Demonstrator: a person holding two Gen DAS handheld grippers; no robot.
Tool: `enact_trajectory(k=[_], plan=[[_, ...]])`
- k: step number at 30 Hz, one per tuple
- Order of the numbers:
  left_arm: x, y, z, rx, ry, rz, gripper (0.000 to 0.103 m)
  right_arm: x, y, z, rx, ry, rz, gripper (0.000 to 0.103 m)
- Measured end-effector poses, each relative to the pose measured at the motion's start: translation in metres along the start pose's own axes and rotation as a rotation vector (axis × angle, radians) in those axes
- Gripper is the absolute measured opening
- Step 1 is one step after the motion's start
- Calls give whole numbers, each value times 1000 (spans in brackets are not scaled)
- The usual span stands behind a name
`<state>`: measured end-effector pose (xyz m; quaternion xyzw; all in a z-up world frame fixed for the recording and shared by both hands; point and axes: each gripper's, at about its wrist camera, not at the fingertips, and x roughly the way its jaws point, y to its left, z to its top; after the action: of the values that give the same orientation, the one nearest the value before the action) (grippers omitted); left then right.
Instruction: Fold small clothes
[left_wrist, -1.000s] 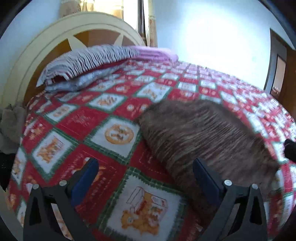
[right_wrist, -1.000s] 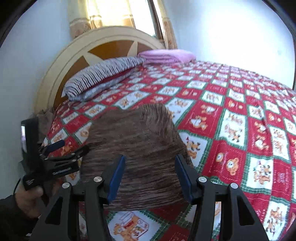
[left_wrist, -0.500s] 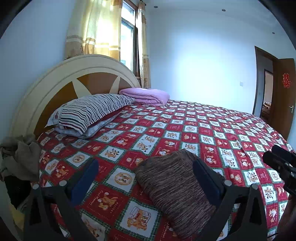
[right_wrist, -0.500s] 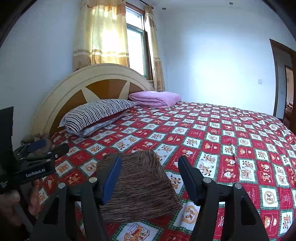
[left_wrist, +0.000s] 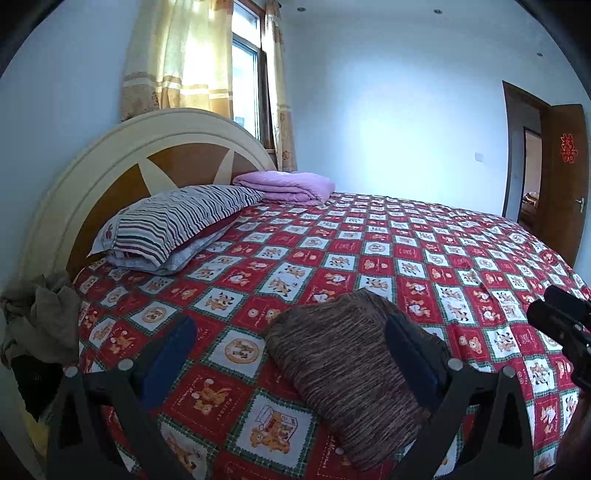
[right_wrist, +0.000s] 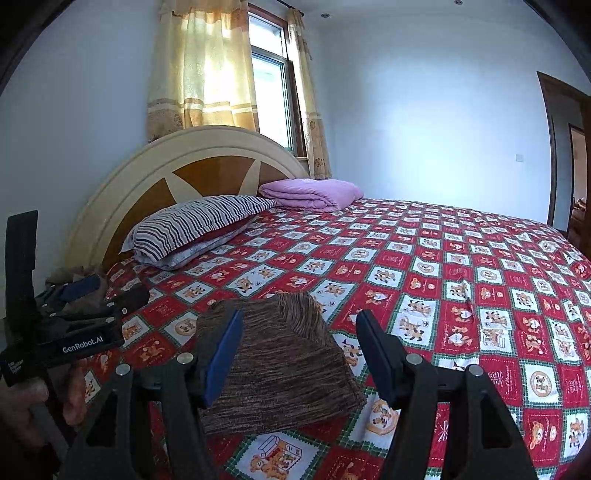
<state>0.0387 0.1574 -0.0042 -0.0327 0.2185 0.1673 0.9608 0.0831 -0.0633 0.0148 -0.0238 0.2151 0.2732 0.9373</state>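
Brown top (left_wrist: 354, 373) lies folded on the bed (left_wrist: 424, 236), near its front edge, on the red checked cover; left claw (left_wrist: 291, 354) hangs above it, spread wide, gripping nothing; right claw (right_wrist: 299, 350) likewise wide and empty, fabric below it, pads clear; striped pillow (left_wrist: 177, 221) and pink blanket (left_wrist: 288, 186) sit by the headboard (left_wrist: 110, 162); a hand (right_wrist: 22, 410) grips the left handle.

Folded garment (left_wrist: 351, 373) on bedspread (left_wrist: 424, 258)
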Motion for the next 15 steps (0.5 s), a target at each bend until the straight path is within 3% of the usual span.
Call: enact_trajectory(k=[15], plan=[[0,-6,-1,14,-2,1,103,-1,1,-4,-1,6,2,65]])
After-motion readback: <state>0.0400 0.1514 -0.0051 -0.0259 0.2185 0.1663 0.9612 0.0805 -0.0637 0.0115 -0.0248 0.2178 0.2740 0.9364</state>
